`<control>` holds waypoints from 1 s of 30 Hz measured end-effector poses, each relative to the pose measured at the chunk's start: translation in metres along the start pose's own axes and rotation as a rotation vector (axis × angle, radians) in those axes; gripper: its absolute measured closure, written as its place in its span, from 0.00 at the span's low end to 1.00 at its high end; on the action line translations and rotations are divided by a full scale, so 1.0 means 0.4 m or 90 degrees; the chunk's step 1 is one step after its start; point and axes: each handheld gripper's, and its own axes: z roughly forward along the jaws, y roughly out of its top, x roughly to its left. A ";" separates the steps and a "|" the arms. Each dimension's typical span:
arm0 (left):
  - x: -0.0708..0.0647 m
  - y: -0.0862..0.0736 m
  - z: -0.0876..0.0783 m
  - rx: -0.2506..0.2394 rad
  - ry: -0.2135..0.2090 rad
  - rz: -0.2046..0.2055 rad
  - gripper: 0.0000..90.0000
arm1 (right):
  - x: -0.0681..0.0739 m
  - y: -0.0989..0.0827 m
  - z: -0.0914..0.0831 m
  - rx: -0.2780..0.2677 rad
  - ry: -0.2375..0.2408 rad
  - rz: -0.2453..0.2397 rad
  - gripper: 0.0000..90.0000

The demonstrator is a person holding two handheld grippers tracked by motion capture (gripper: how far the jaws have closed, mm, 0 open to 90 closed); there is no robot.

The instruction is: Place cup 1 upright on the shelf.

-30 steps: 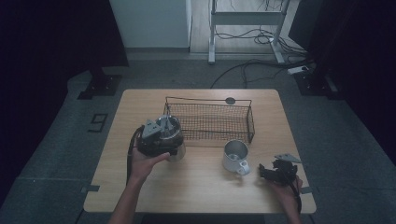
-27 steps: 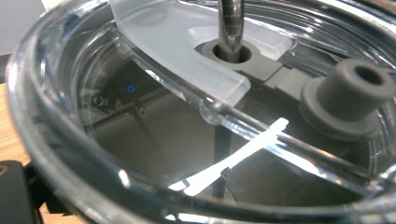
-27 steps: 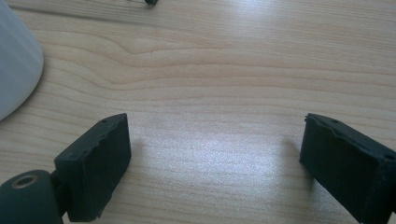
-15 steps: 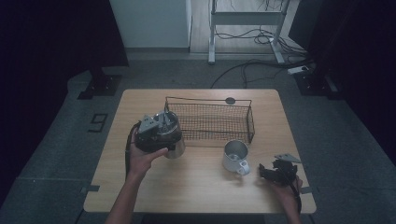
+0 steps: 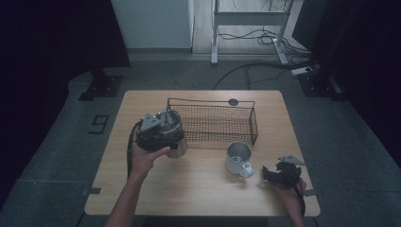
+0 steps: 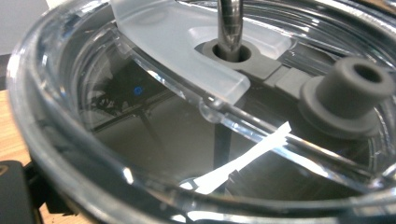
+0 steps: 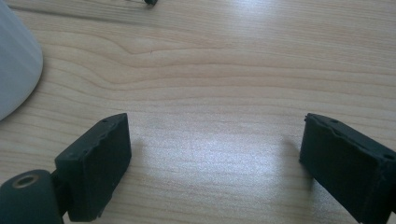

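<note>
My left gripper (image 5: pixel 163 127) sits over the lidded tumbler (image 5: pixel 178 147), beside the wire basket (image 5: pixel 218 124); its grip I cannot tell; my right gripper (image 7: pixel 212 158) rests wide open near the mug (image 5: pixel 238 158).

On the one wooden table (image 5: pixel 203 189) there are two drinking vessels: one metal tumbler (image 5: pixel 178 147) with one clear lid (image 6: pixel 154 140) on it, and one white mug (image 5: pixel 238 159). One metal straw (image 6: pixel 230 23) stands through the lid. There is one wire basket (image 5: pixel 215 124), and one small dark disc (image 5: pixel 233 102) behind it. Two grippers are counted: the left gripper (image 5: pixel 158 130) and the right gripper (image 5: pixel 279 174).
</note>
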 end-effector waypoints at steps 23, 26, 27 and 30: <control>0.010 0.035 0.024 0.004 0.014 0.004 0.04 | 0.000 0.000 0.000 0.000 -0.001 0.001 0.10; 0.011 0.040 0.029 0.004 0.016 0.005 0.04 | 0.000 0.000 -0.001 0.001 0.000 0.000 0.10; 0.010 0.045 0.032 0.004 0.016 0.006 0.04 | 0.000 0.000 0.000 0.001 0.000 0.000 0.10; 0.011 0.050 0.038 0.005 0.017 0.007 0.04 | -0.001 0.000 -0.001 0.002 0.000 -0.001 0.10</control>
